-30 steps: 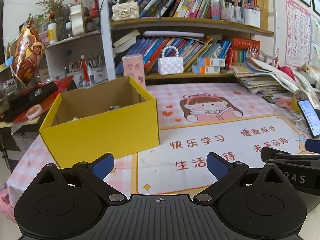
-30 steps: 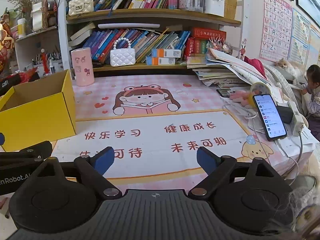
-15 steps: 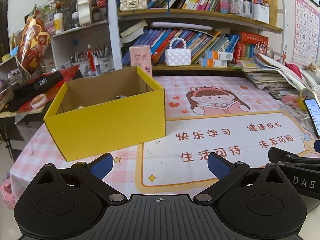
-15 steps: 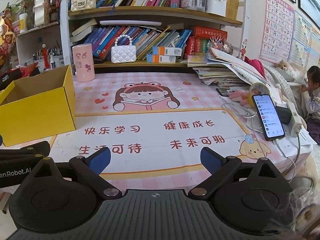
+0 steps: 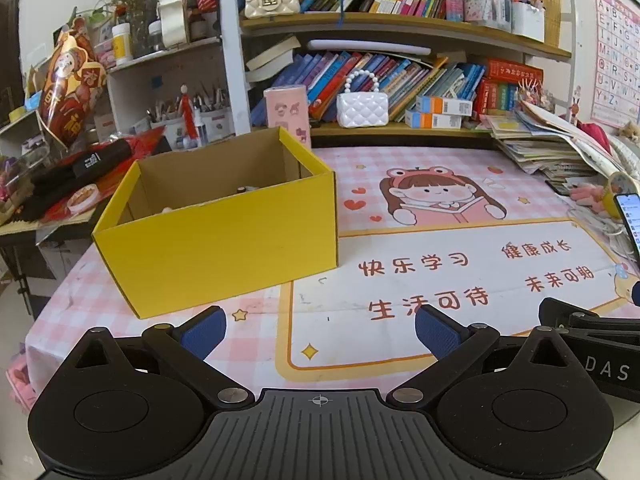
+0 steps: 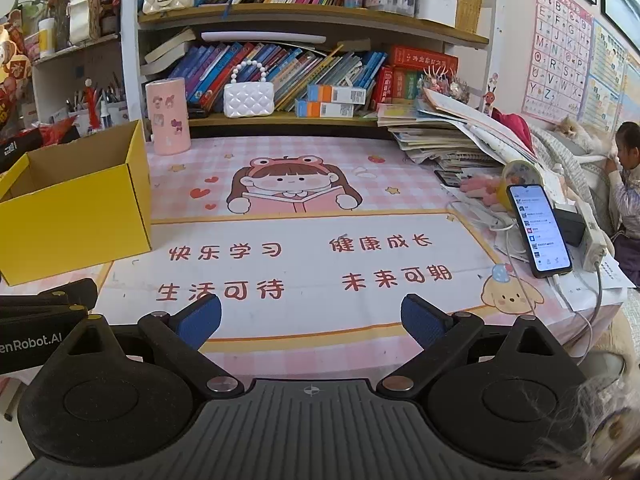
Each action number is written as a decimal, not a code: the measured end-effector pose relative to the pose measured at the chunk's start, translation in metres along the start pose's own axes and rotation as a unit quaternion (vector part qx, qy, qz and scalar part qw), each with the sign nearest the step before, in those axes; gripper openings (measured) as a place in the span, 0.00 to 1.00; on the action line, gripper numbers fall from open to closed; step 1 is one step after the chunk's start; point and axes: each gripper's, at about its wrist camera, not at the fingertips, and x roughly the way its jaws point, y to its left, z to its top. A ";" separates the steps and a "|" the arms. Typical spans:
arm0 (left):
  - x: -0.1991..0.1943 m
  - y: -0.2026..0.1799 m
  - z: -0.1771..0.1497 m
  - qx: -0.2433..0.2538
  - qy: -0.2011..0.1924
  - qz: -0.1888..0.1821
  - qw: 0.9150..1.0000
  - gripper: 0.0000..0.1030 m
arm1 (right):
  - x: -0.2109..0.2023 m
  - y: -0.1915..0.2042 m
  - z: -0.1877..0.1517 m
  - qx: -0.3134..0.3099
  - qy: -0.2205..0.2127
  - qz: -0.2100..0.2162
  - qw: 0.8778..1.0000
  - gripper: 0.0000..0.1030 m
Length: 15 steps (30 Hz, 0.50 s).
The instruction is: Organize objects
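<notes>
Two hand-held grippers were recorded, both empty.

Item 1: left hand-held gripper (image 5: 320, 330). Blue pads stood wide apart with nothing between them, hovering above the near edge of the bench (image 5: 256, 304). Probable reason: parked and ready, not committed to any grasp.

Item 2: right hand-held gripper (image 6: 312, 320). Its jaws had just been opening and stood wide, with nothing between the pads, only the printed mat (image 6: 304, 264) beyond them. Its body also appeared just right of the left unit, so the pair sat side by side.

Item 3: yellow box (image 5: 218, 232). Open-topped, upright, ahead and to the left of the left hand-held gripper, and far left of the right one. Small items lay inside; their kind could not be told. Judged to be the collecting bin, placed within reach of both tools.

Item 4: pink cylinder (image 6: 167, 116). Upright, beyond the box at the back of the bench, well ahead of both units.

Item 5: phone (image 6: 538, 232). Propped on clutter ahead and to the right of the right hand-held gripper, cable attached, probably charging rather than awaiting sorting.

Item 6: central bench area directly ahead of both: no loose objects seen, suggesting sorting was largely done.
</notes>
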 end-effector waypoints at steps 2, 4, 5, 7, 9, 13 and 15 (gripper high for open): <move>0.000 0.000 0.000 0.000 0.000 0.001 1.000 0.99 | 0.000 0.000 0.000 0.000 0.000 0.000 1.000 0.94; 0.000 0.000 0.000 0.001 0.000 0.002 1.000 0.99 | 0.000 0.000 0.000 0.001 0.001 0.001 1.000 0.94; 0.001 0.000 0.000 0.001 0.001 0.003 1.000 0.99 | 0.001 0.000 0.000 0.001 0.001 0.001 1.000 0.94; 0.002 0.000 0.000 0.001 0.002 0.003 1.000 0.99 | 0.002 0.000 0.000 0.001 0.003 0.001 1.000 0.94; 0.002 0.000 0.000 0.000 0.003 0.002 1.000 0.99 | 0.002 0.000 -0.001 0.000 0.003 0.000 1.000 0.94; 0.002 0.001 0.000 -0.002 0.000 -0.002 1.000 0.99 | 0.003 0.000 0.000 0.000 0.005 -0.001 1.000 0.94; 0.001 0.001 0.000 -0.003 -0.005 -0.005 1.000 0.99 | 0.005 0.000 -0.001 0.000 0.008 -0.003 1.000 0.94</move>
